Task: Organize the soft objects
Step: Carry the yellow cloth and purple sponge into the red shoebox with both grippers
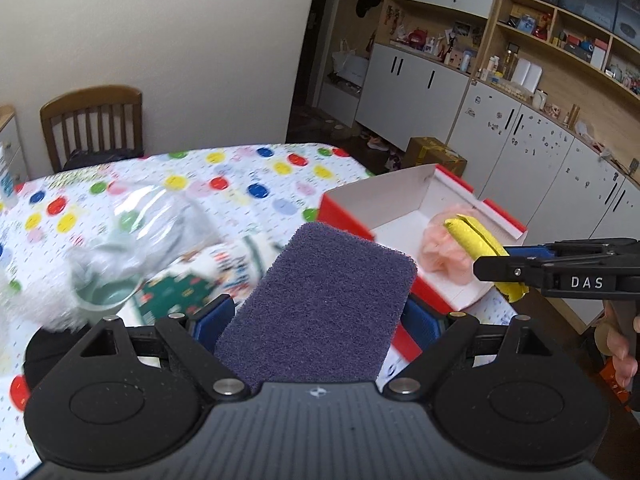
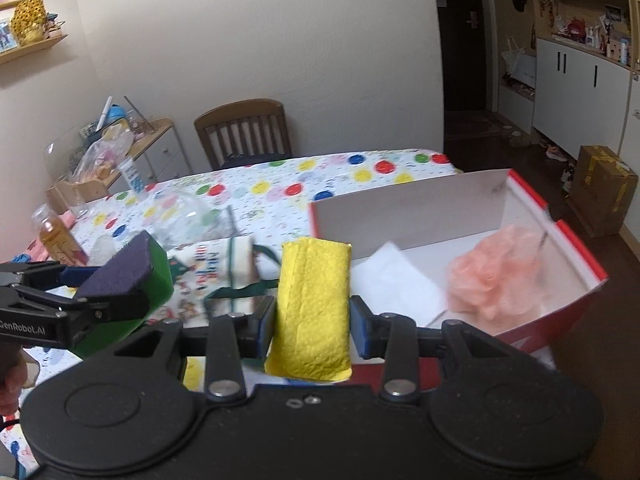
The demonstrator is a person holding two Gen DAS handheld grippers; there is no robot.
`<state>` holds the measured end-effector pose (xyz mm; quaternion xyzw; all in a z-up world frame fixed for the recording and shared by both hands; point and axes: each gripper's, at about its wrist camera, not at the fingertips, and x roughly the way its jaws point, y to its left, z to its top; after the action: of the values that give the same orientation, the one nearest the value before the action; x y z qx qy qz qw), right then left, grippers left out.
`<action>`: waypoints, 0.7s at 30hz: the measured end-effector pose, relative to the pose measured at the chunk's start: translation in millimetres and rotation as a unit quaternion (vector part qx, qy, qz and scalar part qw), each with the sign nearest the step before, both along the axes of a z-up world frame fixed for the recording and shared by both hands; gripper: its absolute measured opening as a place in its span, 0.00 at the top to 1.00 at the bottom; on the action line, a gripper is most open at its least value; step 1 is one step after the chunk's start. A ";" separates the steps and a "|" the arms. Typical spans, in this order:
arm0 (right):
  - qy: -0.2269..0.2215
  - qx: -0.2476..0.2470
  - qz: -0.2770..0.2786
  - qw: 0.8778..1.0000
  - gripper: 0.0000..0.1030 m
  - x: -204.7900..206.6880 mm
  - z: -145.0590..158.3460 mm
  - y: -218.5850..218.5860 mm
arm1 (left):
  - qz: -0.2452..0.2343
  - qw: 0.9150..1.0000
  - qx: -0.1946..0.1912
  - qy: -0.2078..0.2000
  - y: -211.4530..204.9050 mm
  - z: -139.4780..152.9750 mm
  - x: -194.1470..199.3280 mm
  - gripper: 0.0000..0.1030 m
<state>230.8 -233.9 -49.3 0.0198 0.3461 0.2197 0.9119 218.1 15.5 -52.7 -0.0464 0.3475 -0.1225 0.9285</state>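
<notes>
I'm carrying both sponges toward the red box [image 2: 576, 248]: yellow sponge [image 2: 310, 308] pinched in my right gripper [image 2: 312, 322], purple scouring sponge [image 1: 320, 300] clamped in my left gripper [image 1: 316, 320], both just short of it. Next, I'd say, reach over the rim beside the pink pouf [image 2: 492, 280] and release.

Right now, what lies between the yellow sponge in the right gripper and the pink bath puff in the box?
Only a white sheet on the box floor, between the yellow sponge and pink puff, shown by the right wrist view.
</notes>
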 end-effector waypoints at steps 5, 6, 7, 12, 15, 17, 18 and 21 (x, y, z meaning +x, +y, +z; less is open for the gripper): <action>0.001 -0.003 -0.006 1.000 0.64 17.2 -3.7 -27.5 | -0.004 1.000 0.003 -0.001 -38.0 3.7 26.5 0.13; 0.002 -0.004 -0.007 1.000 0.64 21.0 -4.8 -32.9 | -0.003 1.000 0.003 0.001 -45.2 3.7 33.2 0.13; 0.002 -0.005 -0.007 1.000 0.64 25.0 -5.9 -37.0 | -0.001 1.000 0.004 0.003 -51.7 3.6 39.9 0.13; 0.009 -0.010 -0.006 1.000 0.64 44.2 -14.4 -54.8 | 0.011 1.000 0.005 0.010 -81.6 4.4 74.4 0.13; 0.011 -0.018 -0.003 1.000 0.64 54.3 -20.1 -60.4 | 0.014 1.000 0.009 0.011 -98.0 5.0 94.0 0.13; 0.013 -0.022 0.003 1.000 0.64 61.1 -23.5 -62.1 | 0.013 1.000 0.016 0.013 -109.4 4.2 107.2 0.13; 0.014 -0.025 0.006 1.000 0.64 63.8 -25.1 -62.6 | 0.013 1.000 0.020 0.014 -114.3 3.3 114.4 0.13; 0.019 -0.036 0.019 0.999 0.64 71.3 -30.8 -62.6 | 0.011 0.999 0.029 0.024 -128.0 -0.6 135.9 0.13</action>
<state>302.1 -296.5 -80.1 -0.0158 0.3715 0.2236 0.9010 354.0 -112.5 -53.4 -0.0265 0.3727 -0.1008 0.9221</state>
